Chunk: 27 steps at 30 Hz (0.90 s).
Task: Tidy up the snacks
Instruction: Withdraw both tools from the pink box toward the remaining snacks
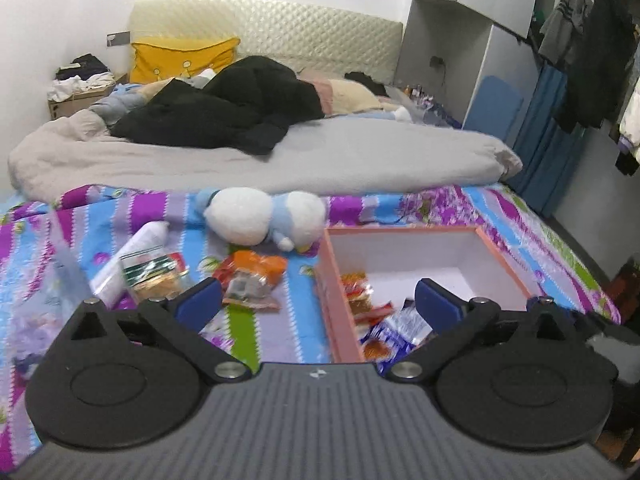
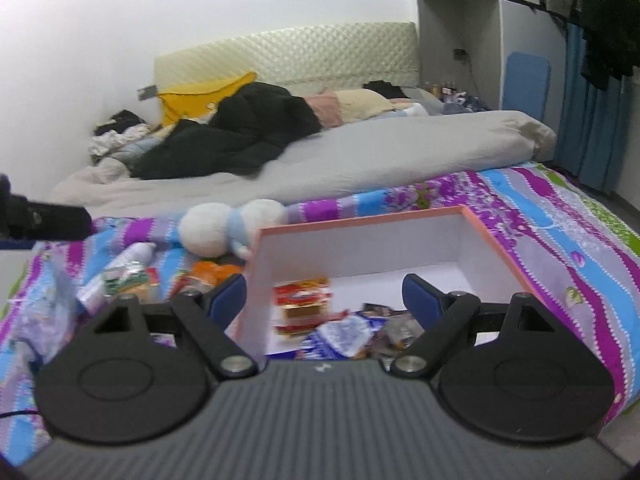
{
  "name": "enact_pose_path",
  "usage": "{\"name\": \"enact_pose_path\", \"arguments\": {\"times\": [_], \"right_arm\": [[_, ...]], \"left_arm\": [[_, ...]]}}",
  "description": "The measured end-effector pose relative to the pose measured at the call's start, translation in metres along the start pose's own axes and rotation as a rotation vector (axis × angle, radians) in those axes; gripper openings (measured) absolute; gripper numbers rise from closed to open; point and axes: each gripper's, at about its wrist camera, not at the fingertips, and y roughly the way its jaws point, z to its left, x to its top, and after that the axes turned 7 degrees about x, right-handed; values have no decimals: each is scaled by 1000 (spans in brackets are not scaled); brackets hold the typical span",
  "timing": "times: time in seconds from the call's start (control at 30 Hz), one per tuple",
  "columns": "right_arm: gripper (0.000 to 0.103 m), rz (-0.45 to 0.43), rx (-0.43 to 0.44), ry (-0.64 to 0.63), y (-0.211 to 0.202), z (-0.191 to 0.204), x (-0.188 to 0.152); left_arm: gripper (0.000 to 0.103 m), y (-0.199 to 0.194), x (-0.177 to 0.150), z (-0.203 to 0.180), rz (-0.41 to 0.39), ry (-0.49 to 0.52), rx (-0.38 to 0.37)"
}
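Observation:
A pink-rimmed white box (image 1: 400, 230) sits on the striped bedsheet and holds several snack packets, among them a red-orange one (image 1: 360, 292) and a blue-white one (image 1: 400, 328). Loose on the sheet to its left lie an orange packet (image 1: 252, 276) and a green-and-white packet (image 1: 156, 270). My left gripper (image 1: 318, 300) hovers open and empty above the box's left wall. In the right wrist view the box (image 2: 360, 220) shows a red-yellow packet (image 2: 304, 304) and the blue-white packet (image 2: 344, 336). My right gripper (image 2: 324, 296) hangs open over them, holding nothing.
A white and blue plush toy (image 1: 264, 216) lies just behind the loose snacks. A clear plastic bag (image 1: 52, 292) is at the left. A grey duvet (image 1: 320, 152) and black clothing (image 1: 224, 108) cover the far bed. A wardrobe (image 1: 472, 40) stands on the right.

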Motion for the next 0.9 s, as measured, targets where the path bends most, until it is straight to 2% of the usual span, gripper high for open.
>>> {"name": "enact_pose_path", "arguments": {"times": [0.2, 0.47, 0.6, 0.73, 0.9], "right_arm": [[87, 2, 42, -44, -12, 39, -4], [86, 64, 33, -70, -2, 68, -16], [86, 92, 24, -102, 9, 82, -18], [86, 111, 16, -115, 18, 92, -20], [86, 144, 10, -121, 31, 103, -24]], "left_arm": [[103, -40, -14, 27, 92, -6, 2], [103, -83, -20, 60, 246, -52, 3], [103, -85, -21, 80, 346, -105, 26], [103, -73, -25, 100, 410, -150, 51], [103, -62, -29, 114, 436, -207, 45]]}}
